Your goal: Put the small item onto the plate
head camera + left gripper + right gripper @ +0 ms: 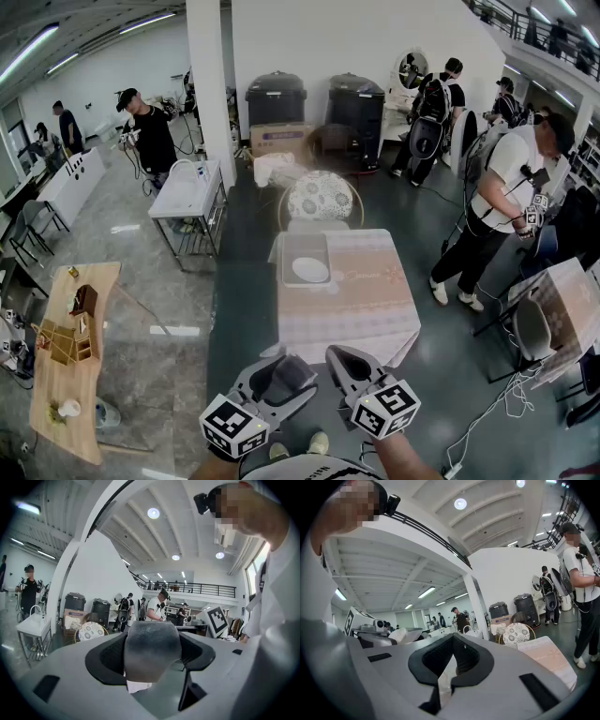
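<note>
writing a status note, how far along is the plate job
Done: nothing; the plate on the table looks bare. In hand: nothing; left gripper open and empty, right gripper shut and empty, both short of the table. Left: find the small item, which I cannot spot, grasp it and plate it.
</note>
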